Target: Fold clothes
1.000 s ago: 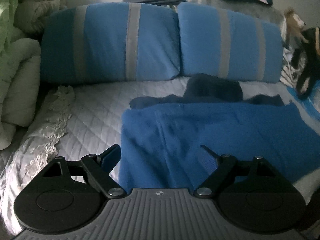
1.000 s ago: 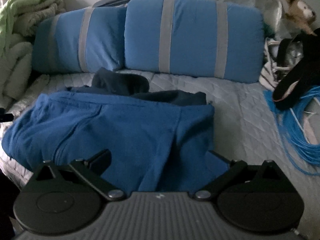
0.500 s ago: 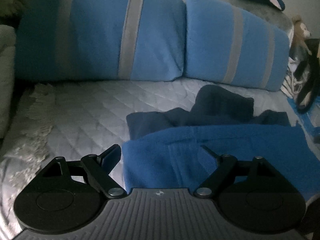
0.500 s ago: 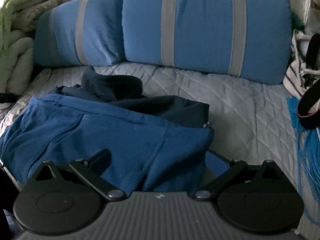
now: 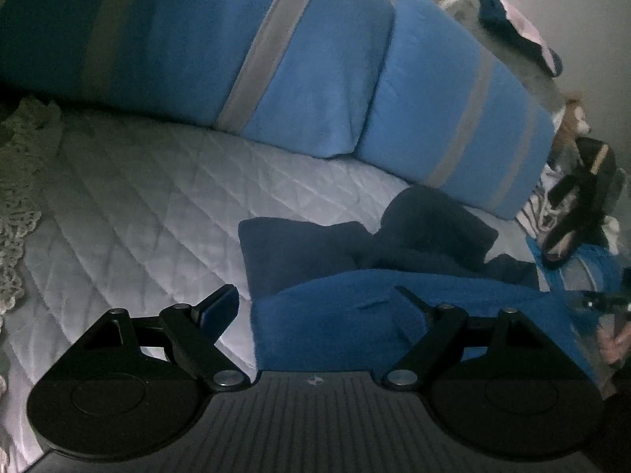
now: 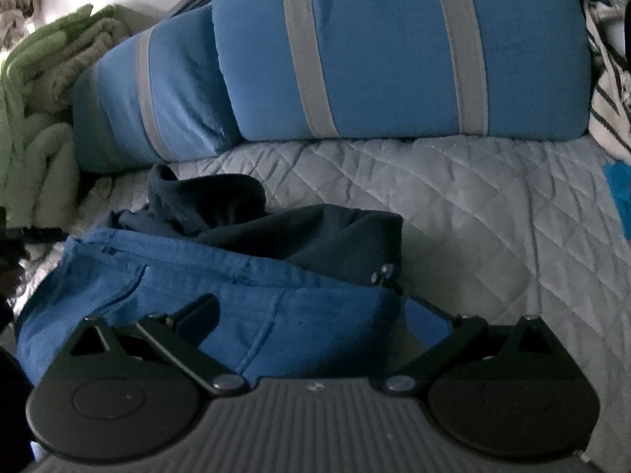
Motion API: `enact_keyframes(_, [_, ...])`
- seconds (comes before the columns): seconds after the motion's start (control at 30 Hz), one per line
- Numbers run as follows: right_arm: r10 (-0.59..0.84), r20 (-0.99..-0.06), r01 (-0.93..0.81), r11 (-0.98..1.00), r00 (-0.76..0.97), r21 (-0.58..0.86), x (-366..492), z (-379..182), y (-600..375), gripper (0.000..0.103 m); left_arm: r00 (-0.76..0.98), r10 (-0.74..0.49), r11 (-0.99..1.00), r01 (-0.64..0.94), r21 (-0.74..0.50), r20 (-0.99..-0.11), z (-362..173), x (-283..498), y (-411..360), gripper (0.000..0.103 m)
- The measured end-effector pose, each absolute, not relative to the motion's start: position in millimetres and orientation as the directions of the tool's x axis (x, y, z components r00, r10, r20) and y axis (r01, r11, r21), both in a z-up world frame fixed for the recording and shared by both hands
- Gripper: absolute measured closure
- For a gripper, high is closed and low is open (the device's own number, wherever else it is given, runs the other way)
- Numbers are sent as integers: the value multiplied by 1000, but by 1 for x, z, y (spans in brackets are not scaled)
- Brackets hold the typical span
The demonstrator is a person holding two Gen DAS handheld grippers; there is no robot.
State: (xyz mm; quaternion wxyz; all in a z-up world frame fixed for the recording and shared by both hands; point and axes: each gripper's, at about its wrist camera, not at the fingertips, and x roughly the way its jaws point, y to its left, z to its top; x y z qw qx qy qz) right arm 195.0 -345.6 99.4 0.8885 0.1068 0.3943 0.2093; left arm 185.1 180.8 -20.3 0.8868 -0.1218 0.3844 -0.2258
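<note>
We are looking over a bed (image 5: 130,213) with a quilted pale cover, where two blue pillows (image 6: 394,47) with grey stripes are lying side by side along the far edge. On the cover, near us, a blue garment (image 6: 189,295) is lying bunched, with a navy garment (image 6: 315,236) resting partly under it and just beyond it toward the pillows. A green blanket (image 6: 35,79) is heaped at the left of the bed. Our left claw (image 5: 319,299) is standing wide apart, with the blue garment's edge lying between its fingers, and we cannot tell whether it is touching the cloth. Our right claw (image 6: 311,311) is likewise spread wide over the garment's other end, gripping nothing.
</note>
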Motion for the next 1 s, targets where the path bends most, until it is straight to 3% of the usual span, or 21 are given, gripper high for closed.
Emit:
enact_keyframes(0.13, [506, -620, -296, 860, 600, 415, 195, 96, -357, 0, 607, -549, 835, 376, -401, -575, -23, 184, 194, 21])
enact_keyframes(0.5, [632, -537, -371, 770, 559, 520, 194, 83, -381, 1, 536, -688, 715, 389, -581, -488, -44, 191, 227, 23])
enact_keyframes(0.83, [645, -499, -295, 736, 579, 609, 199, 75, -394, 1, 515, -687, 717, 363, -595, -513, -58, 195, 223, 26])
enact_keyframes(1.0, [642, -490, -266, 727, 590, 633, 204, 67, -400, 5, 509, -678, 727, 362, -583, -530, -63, 195, 219, 40])
